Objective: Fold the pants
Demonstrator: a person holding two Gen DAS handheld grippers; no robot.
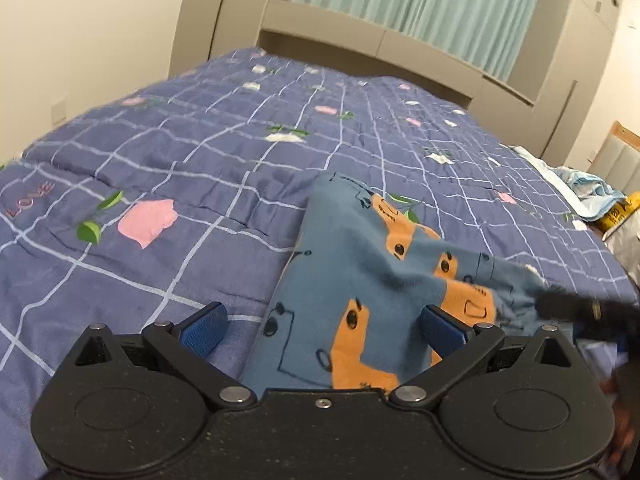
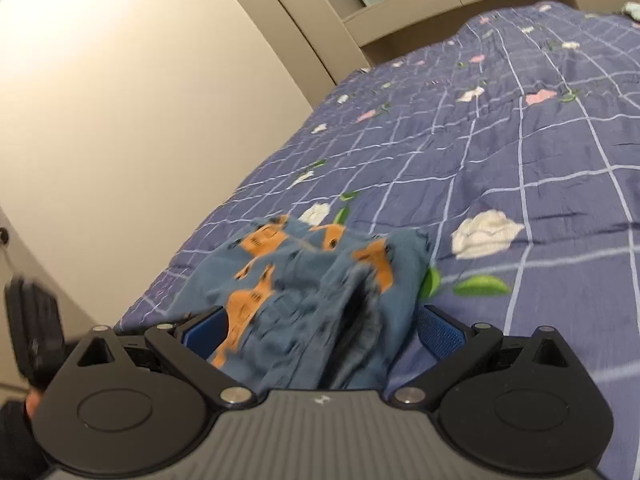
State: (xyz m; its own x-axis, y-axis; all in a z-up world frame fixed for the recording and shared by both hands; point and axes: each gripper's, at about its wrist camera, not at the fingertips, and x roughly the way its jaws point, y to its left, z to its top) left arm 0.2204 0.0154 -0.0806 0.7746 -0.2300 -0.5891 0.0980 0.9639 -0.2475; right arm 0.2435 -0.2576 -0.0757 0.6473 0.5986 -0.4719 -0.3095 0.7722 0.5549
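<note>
The pants [image 1: 372, 280] are blue with orange cartoon shapes and lie on the bed. In the left wrist view my left gripper [image 1: 322, 328] is open, its blue pads wide apart, with the cloth between them. The right gripper's dark, blurred body [image 1: 580, 312] shows at the pants' right edge. In the right wrist view my right gripper [image 2: 320, 330] is open over a bunched part of the pants [image 2: 320, 280], the cloth lying between the blue pads. The left gripper [image 2: 34, 328] shows at the far left, blurred.
A purple checked quilt [image 1: 200, 168] with flower prints covers the bed. A beige headboard [image 1: 360, 40] and green curtain stand behind it. Light-coloured clothes [image 1: 584, 188] and a yellow item [image 1: 616, 216] lie at the bed's right edge. A plain wall [image 2: 140, 100] runs along the other side.
</note>
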